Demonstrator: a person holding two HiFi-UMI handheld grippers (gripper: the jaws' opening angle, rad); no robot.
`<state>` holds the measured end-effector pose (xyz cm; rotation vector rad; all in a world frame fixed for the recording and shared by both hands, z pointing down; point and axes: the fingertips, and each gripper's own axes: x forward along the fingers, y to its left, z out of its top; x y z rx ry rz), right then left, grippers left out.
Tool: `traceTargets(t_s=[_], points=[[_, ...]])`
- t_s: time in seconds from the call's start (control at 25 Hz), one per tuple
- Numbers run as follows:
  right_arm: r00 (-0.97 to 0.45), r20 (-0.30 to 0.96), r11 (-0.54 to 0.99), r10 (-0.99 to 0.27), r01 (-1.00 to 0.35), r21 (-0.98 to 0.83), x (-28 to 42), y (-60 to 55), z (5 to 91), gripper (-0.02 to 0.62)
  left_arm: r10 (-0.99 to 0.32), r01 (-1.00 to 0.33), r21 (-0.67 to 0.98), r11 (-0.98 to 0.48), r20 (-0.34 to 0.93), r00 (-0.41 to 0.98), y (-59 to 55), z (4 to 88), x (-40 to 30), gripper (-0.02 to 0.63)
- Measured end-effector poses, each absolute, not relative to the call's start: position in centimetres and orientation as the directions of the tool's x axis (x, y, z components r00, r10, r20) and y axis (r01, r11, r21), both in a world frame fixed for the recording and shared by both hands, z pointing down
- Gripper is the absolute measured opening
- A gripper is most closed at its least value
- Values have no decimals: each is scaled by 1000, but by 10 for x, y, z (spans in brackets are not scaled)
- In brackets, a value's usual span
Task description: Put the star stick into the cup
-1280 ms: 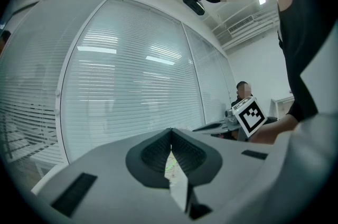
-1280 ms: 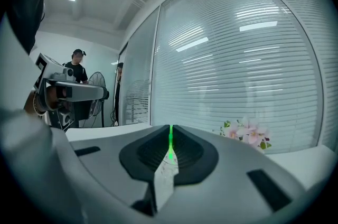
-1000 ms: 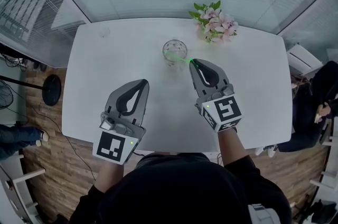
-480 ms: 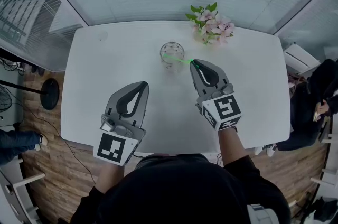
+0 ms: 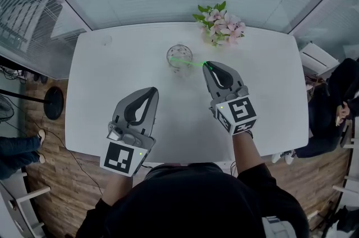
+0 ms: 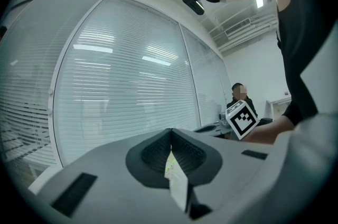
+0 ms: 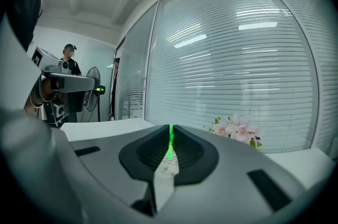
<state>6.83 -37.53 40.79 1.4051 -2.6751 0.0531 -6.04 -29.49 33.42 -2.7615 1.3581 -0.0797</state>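
A clear glass cup [image 5: 179,55] stands upright on the white table [image 5: 269,91], just behind its middle. A thin green star stick [image 5: 189,62] runs from the cup's mouth to my right gripper [image 5: 207,65], which is shut on its near end. Its far end lies over the cup's opening, and I cannot make out the star. In the right gripper view the green stick [image 7: 170,145] shows in the seam of the closed right gripper [image 7: 170,130]. My left gripper [image 5: 152,90] hovers at the front left, shut and empty. Its jaws also meet in the left gripper view [image 6: 170,133].
A bunch of pink flowers [image 5: 220,22] lies at the table's back edge, right of the cup, and the flowers [image 7: 237,130] also appear in the right gripper view. A small clear object [image 5: 105,39] sits at the back left corner. A seated person [image 5: 336,108] is beyond the table's right end.
The head view has drifted slightly, so the table and cup sit a little further left. Both grippers and the stick stand as before.
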Motion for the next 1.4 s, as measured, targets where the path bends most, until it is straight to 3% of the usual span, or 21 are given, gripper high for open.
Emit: traceTargets(t_s=[0.76,0.96,1.4], points=[[-520,144,531,-842,-846,54,89,-374,425,43,-783,-780,-70,-622,23,622,-296,338,-50,14],[-545,124,550,-829,-835,13,89,-371,422,105,-779,-776,-77,-626,23,627,-297,337,-48,14],[-538,71,540,-840,-842,4,97,-361,399,163,-768,-765,-88,-638,4,640,-300,330,-45,14]])
